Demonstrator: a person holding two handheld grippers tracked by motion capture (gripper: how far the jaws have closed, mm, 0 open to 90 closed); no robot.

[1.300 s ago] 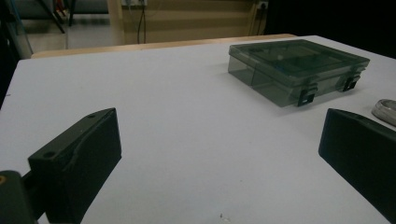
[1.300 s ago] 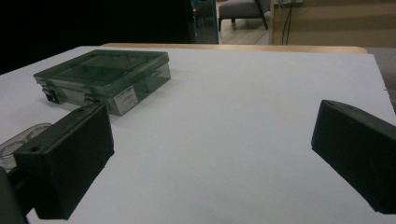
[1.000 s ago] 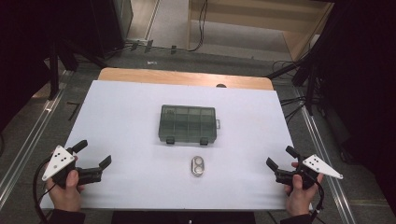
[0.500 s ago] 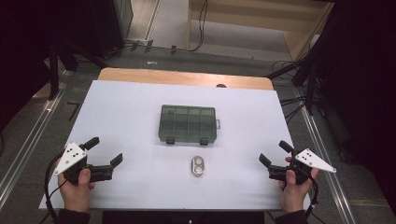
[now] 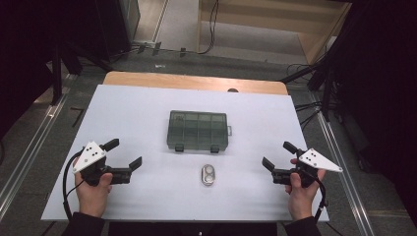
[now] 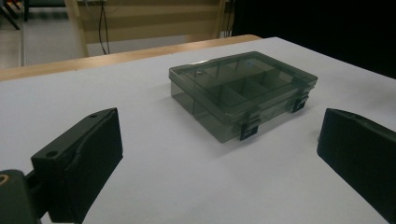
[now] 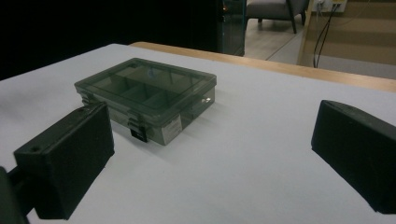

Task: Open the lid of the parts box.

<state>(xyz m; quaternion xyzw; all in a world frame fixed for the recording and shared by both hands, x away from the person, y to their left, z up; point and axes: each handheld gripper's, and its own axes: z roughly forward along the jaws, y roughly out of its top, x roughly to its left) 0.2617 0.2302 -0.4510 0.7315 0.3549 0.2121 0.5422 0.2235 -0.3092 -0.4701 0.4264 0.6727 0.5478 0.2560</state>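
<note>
Compartment box (image 5: 197, 130) sits lid shut mid-table, w/ a small silver oval thing (image 5: 208, 175) just in front of it. Near edge: left gripper (image 5: 123, 153) and right gripper (image 5: 278, 155) each held low in a hand, jaws wide apart, angled inward at the box. Lots of bare white table (image 5: 137, 113) on both sides, wood strip (image 5: 196, 82) along the far edge.

My tabletop (image 5: 147, 113) looks white, smooth and matt, with a wood edge. The box (image 5: 197, 130) is see-through smoky plastic, shiny. My grippers' jaws look matt black.
</note>
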